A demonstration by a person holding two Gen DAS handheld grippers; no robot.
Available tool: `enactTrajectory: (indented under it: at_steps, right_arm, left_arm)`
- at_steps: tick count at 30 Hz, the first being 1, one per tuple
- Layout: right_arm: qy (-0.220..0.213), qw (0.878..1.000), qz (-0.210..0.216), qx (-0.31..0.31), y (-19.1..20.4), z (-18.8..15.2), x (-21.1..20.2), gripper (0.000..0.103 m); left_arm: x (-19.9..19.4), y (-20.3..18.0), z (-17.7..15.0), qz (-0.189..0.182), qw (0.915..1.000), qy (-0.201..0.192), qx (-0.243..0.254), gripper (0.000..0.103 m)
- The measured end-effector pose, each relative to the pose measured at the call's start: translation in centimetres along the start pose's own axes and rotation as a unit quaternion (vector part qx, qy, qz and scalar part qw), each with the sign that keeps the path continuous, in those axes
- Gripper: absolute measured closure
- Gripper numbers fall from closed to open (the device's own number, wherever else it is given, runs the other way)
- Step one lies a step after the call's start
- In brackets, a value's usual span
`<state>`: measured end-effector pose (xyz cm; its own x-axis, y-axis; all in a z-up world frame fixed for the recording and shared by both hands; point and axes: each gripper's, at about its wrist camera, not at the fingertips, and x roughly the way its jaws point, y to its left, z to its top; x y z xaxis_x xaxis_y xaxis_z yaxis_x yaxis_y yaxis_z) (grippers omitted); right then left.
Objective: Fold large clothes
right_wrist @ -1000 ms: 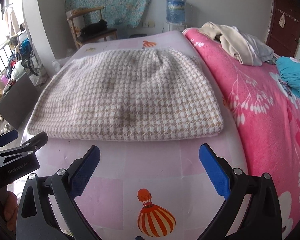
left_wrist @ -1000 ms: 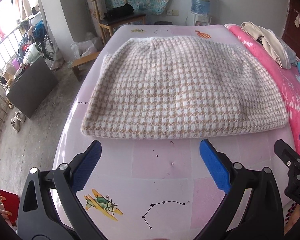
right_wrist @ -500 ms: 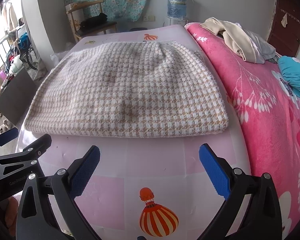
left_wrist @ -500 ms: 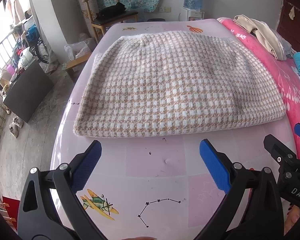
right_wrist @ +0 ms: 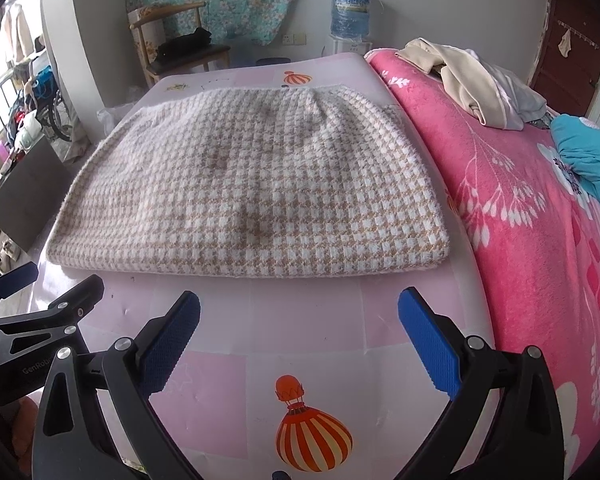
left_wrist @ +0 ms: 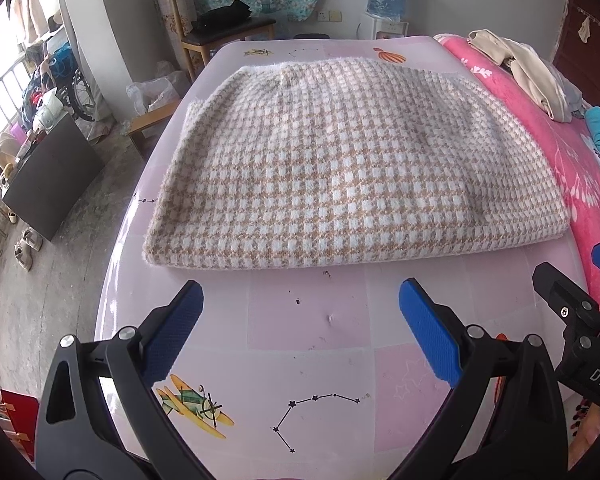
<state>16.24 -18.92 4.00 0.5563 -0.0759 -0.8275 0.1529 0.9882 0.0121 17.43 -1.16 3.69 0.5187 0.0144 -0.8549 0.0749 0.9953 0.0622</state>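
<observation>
Both grippers point(left_wrist: 300, 306) point(right_wrist: 299, 318) gaping empty, we are aiming to pinch the sweater's point(left_wrist: 340, 168) near corners just ahead evenly.

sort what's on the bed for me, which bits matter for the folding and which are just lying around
For the job:
- houndstooth knit garment, lying flat on the pink mat
- left gripper, open, short of the near edge
- right gripper, open, short of the near edge

Lying about:
- beige clothes pile
- teal cloth
- pink floral blanket
</observation>
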Motion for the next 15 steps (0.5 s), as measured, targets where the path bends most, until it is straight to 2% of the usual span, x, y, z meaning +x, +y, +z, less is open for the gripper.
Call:
enactTrajectory:
  at_steps: [15]
  right_arm:
    - [0.004, 1.0, -0.002, -0.002, 0.02, -0.08, 0.25, 0.006]
  left_arm:
    - [-0.21, -0.07, 0.11, -0.003, 1.0, -0.001, -0.003, 0.008]
